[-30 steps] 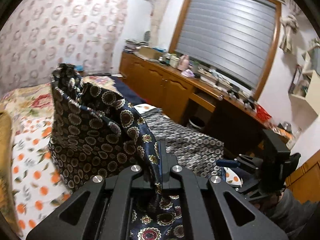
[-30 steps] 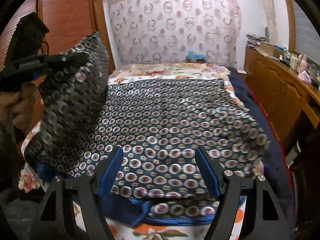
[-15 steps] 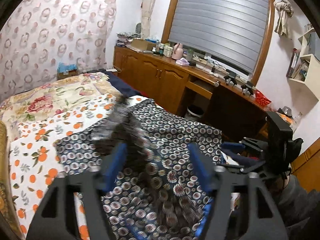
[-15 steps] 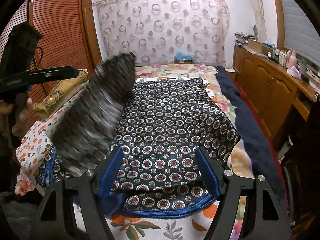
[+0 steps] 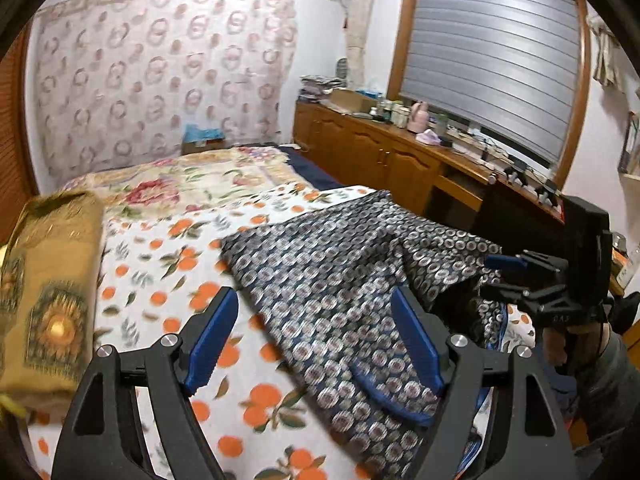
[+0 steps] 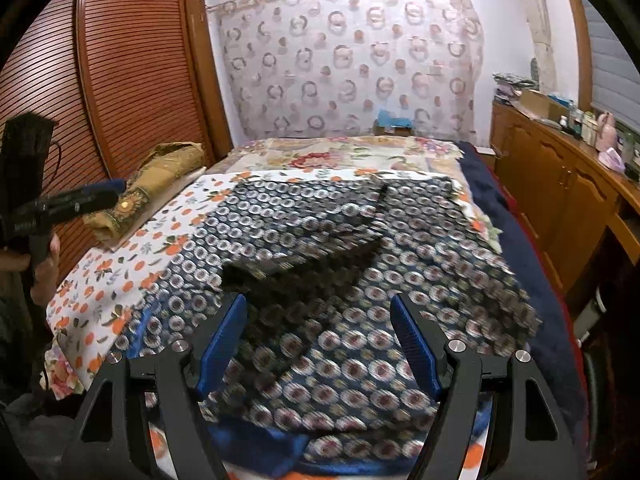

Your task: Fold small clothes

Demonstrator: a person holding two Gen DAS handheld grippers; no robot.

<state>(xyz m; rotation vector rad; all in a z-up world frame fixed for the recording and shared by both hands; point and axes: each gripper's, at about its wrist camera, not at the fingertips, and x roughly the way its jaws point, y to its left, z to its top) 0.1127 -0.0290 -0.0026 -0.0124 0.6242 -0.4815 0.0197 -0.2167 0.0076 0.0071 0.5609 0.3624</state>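
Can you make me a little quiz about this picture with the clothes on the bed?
1. True or false: the left gripper is squeezing the dark patterned cloth.
2. What lies at the bed's edge beside the wooden wardrobe? A) a red ball B) a folded golden-brown blanket C) a shoe
3. Fill in: the sheet under the cloth is printed with ____.

Key: 1. False, both it and the right gripper stand open, nothing between the pads. 2. B. 3. Oranges.
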